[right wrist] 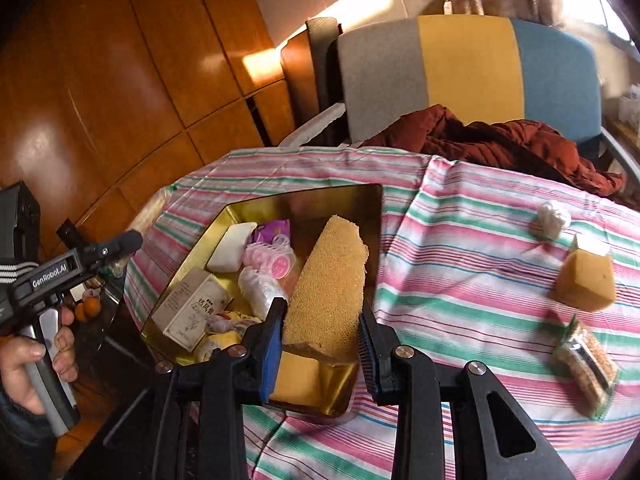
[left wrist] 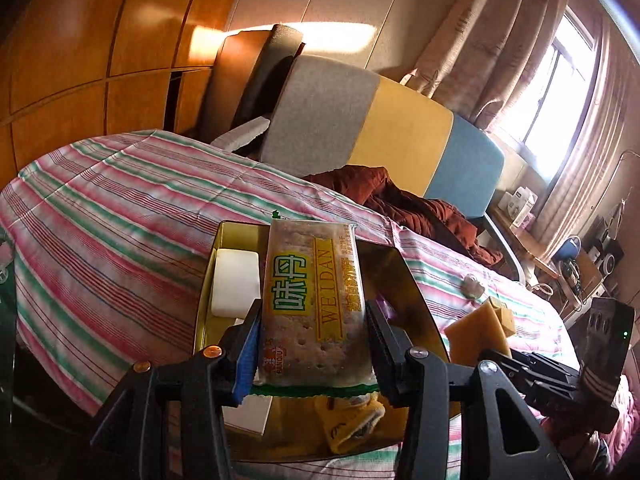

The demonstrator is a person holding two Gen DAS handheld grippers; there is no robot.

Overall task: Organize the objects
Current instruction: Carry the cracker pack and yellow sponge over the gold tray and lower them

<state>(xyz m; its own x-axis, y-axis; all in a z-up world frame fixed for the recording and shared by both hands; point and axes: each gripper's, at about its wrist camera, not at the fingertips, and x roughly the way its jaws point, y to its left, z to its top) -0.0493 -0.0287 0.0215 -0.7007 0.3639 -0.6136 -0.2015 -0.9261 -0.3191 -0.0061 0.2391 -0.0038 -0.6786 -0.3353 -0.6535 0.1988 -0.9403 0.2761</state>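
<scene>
Presently held above the gold tin [right wrist: 304, 200]: cracker packet [left wrist: 312, 304], clear-wrapped, gripped by left gripper [left wrist: 312, 344]; yellow sponge [right wrist: 328, 284], porous, clamped by right gripper [right wrist: 320, 344]; striped cloth [right wrist: 460, 248] lies bare right of the tin's rim.

Both grippers clamped, each held by a hand.
The left gripper [left wrist: 312, 320] has its jaws pressed inward, pointing downward; the right gripper [right wrist: 322, 320] likewise; a hand [right wrist: 28, 364] grips the left handle.
</scene>
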